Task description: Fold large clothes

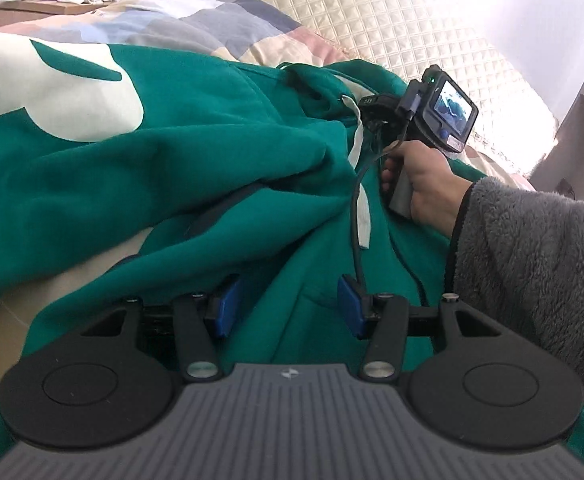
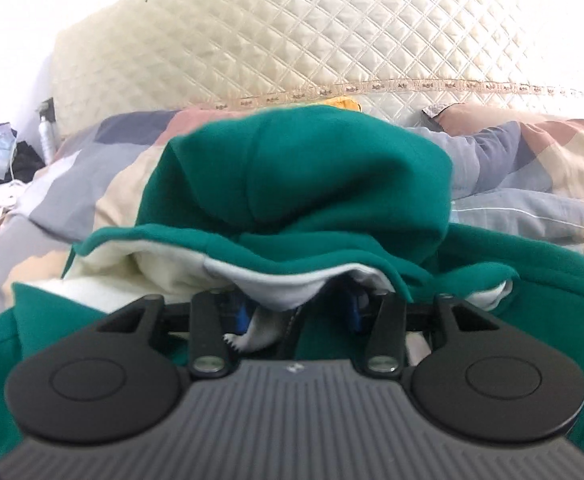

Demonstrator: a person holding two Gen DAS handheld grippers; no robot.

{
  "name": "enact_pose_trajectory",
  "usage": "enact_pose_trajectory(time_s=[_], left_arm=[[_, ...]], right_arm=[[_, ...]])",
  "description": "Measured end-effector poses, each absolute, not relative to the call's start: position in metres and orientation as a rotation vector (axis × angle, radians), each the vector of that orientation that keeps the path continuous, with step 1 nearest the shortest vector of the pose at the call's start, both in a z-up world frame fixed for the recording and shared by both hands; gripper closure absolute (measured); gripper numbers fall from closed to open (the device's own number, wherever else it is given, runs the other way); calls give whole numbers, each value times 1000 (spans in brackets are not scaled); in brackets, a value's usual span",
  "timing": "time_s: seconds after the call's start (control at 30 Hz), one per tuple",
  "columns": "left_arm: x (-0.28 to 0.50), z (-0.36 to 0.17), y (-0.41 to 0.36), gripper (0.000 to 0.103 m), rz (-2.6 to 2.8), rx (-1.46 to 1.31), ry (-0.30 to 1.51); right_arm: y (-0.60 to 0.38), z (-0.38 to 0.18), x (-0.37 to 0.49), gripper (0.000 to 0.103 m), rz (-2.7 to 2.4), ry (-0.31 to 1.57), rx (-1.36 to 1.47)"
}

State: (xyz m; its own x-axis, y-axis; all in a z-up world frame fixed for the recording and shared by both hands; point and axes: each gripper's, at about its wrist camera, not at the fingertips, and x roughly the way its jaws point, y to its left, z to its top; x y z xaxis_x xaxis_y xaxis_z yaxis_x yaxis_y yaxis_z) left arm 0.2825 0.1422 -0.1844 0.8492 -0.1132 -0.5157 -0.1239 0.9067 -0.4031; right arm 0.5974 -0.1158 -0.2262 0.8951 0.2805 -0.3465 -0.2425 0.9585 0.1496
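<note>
Green hoodie (image 1: 220, 168) lies rumpled on the patchwork quilt (image 1: 228, 20); right gripper (image 2: 298, 308) clamps hood-edge fabric, presumably to fold it inward, while left gripper (image 1: 288, 304) hovers parted, holding nothing.

A cream quilted headboard (image 2: 292, 40) stands behind a patchwork-covered bed (image 2: 532, 168).

The hoodie (image 2: 304, 184) drapes over the right gripper (image 2: 298, 312), hiding its blue pads; the hood's edge is blurred; the sleeve (image 1: 532, 272) runs off the frame.
</note>
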Motion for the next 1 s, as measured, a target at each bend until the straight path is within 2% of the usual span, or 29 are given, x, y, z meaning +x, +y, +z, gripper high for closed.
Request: enact_pose_trajectory(time_s=[0.23, 0.7, 0.83, 1.0], left_arm=[[285, -184, 140, 45, 17, -422, 564], [245, -141, 125, 45, 8, -415, 566], [221, -126, 112, 45, 32, -354, 564], [196, -118, 110, 45, 107, -326, 618]], right_arm=[[-136, -213, 567, 58, 331, 436, 136], [-295, -129, 357, 58, 297, 424, 159], [-351, -127, 298, 57, 233, 429, 234], [-414, -148, 246, 55, 171, 540, 354]])
